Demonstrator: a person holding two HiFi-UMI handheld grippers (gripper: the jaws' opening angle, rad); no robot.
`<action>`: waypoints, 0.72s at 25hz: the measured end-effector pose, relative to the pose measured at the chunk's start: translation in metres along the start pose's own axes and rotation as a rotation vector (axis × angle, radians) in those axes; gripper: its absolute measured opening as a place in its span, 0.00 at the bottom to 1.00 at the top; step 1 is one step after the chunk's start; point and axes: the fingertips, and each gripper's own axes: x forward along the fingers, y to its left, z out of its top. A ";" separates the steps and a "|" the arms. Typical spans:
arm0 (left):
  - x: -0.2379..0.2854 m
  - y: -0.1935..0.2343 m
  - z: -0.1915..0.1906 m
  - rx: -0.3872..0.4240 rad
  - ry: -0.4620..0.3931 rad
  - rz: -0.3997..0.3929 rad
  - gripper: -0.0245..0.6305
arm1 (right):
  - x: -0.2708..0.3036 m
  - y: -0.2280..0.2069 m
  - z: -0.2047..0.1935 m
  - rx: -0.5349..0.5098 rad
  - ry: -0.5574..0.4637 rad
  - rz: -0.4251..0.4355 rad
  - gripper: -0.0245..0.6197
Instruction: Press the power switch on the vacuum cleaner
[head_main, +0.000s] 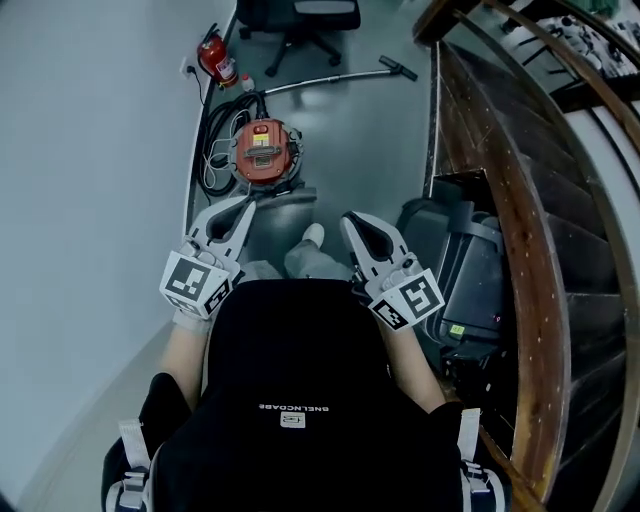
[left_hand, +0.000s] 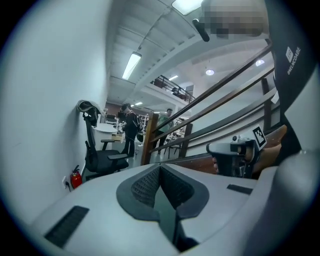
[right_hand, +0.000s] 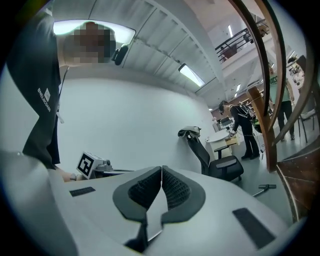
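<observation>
The vacuum cleaner, a red drum with a grey top, stands on the floor by the left wall. Its black hose lies coiled beside it, and its metal wand stretches toward the stairs. Both grippers are held low in front of the person, short of the vacuum. My left gripper points at the drum's near side with its jaws shut and empty, tips together. My right gripper sits further right, also shut on nothing. Neither gripper view shows the vacuum.
A red fire extinguisher stands against the wall beyond the vacuum. A black office chair is behind it. A wooden stair rail curves along the right, with a dark bulky object at its foot. People stand far off.
</observation>
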 end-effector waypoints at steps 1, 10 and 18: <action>0.008 0.006 -0.001 0.006 0.016 0.022 0.06 | 0.002 -0.006 0.001 0.000 0.008 0.006 0.08; 0.078 0.064 -0.043 0.041 0.225 0.084 0.06 | 0.018 -0.033 -0.003 0.016 0.089 0.013 0.08; 0.129 0.131 -0.095 0.020 0.380 0.051 0.06 | 0.052 -0.046 -0.017 0.053 0.143 -0.050 0.08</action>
